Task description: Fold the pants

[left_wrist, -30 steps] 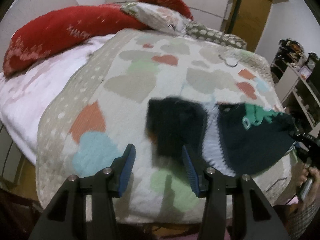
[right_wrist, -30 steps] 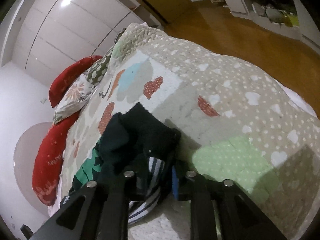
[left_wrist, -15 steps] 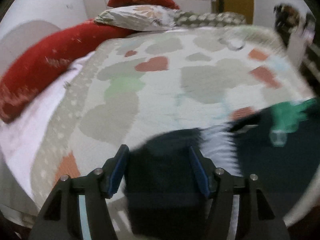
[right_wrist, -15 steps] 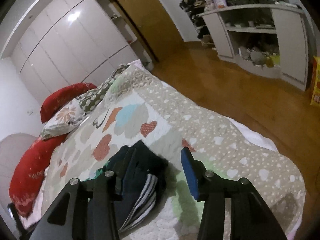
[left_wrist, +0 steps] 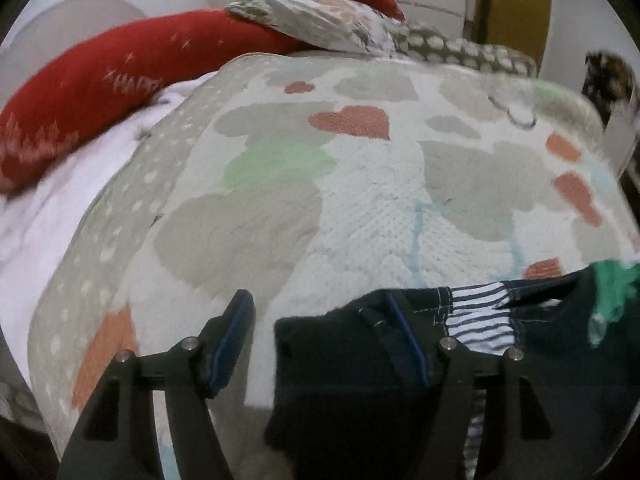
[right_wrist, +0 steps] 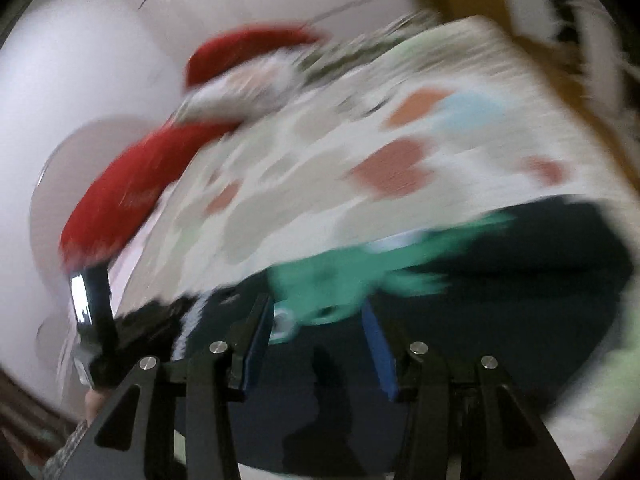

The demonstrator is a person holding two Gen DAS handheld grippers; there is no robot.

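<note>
Dark pants with a green print and a striped lining lie folded over at the near edge of the bed. My left gripper hangs low over their left end with its jaws opening. One finger rests against the dark cloth and the other stands over bare quilt, with no pad pressing. The right wrist view is blurred. It shows my right gripper open just above the pants, at the green print. Neither holds anything.
A heart-patterned quilt covers the bed. Red pillows and a floral pillow lie at its far end, with a wooden door behind. The left gripper's body shows at the left of the right wrist view.
My right gripper let go of the striped end, opened, and swung and rolled across over the pants. My left gripper moved in low to the pants' left end and widened its jaws.
</note>
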